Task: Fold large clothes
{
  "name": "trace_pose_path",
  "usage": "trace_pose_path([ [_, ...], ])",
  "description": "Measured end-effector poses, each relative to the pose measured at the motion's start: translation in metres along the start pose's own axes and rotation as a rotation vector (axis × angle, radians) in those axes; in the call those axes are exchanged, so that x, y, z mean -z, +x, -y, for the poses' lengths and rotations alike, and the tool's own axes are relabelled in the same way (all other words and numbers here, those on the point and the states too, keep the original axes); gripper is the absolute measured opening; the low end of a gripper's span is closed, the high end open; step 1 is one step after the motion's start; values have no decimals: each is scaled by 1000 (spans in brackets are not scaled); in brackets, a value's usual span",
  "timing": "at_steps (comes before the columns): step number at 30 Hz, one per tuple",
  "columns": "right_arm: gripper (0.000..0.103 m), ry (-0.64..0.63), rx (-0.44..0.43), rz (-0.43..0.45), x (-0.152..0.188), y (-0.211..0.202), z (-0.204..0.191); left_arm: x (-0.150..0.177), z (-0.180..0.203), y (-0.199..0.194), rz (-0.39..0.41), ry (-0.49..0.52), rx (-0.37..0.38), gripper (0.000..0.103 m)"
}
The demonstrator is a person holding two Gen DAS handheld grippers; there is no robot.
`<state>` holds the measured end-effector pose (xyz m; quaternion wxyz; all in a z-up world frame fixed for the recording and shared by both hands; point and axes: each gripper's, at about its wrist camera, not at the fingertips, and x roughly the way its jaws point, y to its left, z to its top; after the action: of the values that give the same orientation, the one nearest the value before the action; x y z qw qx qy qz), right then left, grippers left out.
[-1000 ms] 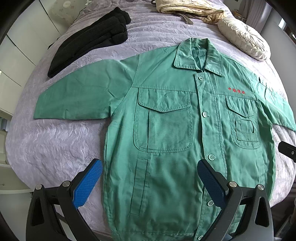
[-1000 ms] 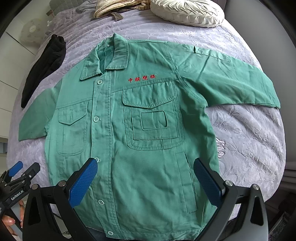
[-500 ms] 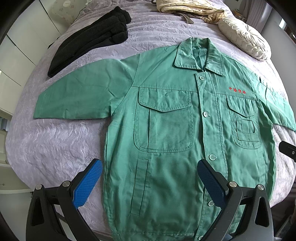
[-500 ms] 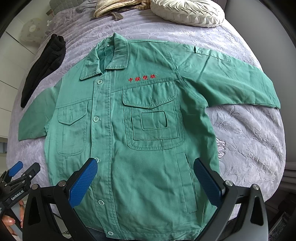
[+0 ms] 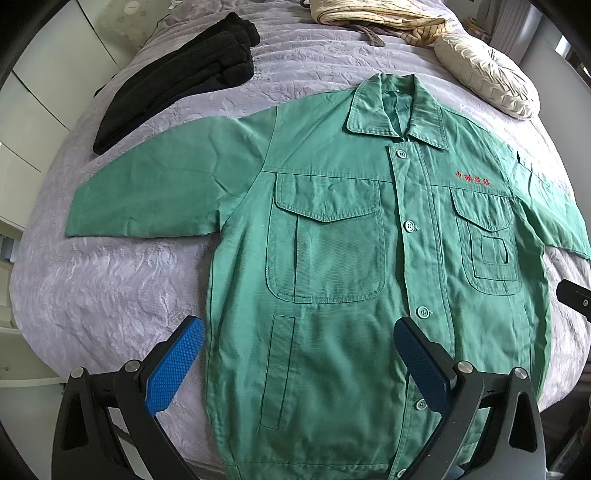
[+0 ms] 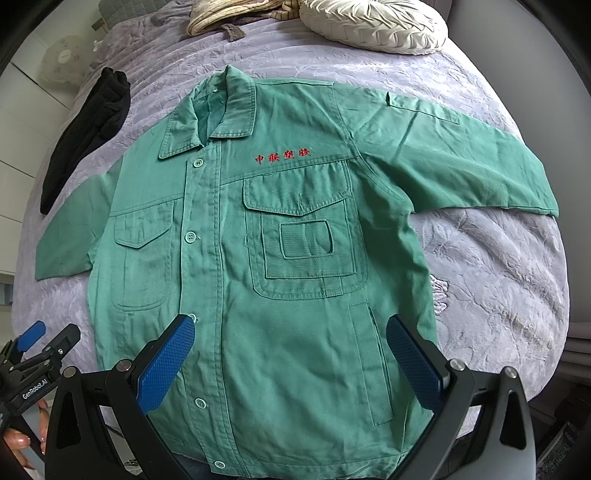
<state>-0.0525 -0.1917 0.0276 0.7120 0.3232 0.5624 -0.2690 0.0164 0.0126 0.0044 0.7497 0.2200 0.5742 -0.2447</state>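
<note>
While the green jacket [image 5: 332, 258] lay spread face-up, buttoned, sleeves out, on the bed [image 5: 110, 295], no fold was yet judged begun; the left tool [image 5: 299, 363] and right tool [image 6: 290, 360] were held spread above the hem, nothing pinched; a sleeve grasp seemed called for next; black clothing [image 5: 177, 77] and a cream cushion [image 6: 373, 26] were noted near the headboard end.

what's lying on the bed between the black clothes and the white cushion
Only a striped beige cloth lies by the far edge between the black clothes and white cushion, in both views.
</note>
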Motion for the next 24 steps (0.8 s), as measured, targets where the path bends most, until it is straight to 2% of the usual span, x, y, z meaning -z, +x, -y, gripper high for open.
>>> trace_pose_path([
  [7,103,-4,12,-7,1,3,0,0,0,6,-11,-7,17,103],
  [13,103,-5,-13,32,4,5,-8,-7,-24,23,-18,-47,113,103],
  [17,103,-44,-71,-5,7,16,-30,-15,-70,42,9,-124,182,103],
  [21,103,-91,-102,-39,14,33,-63,-30,-145,68,83,-231,153,103],
  [24,103,-128,-133,-63,19,48,-93,-42,-214,96,126,-360,121,103],
])
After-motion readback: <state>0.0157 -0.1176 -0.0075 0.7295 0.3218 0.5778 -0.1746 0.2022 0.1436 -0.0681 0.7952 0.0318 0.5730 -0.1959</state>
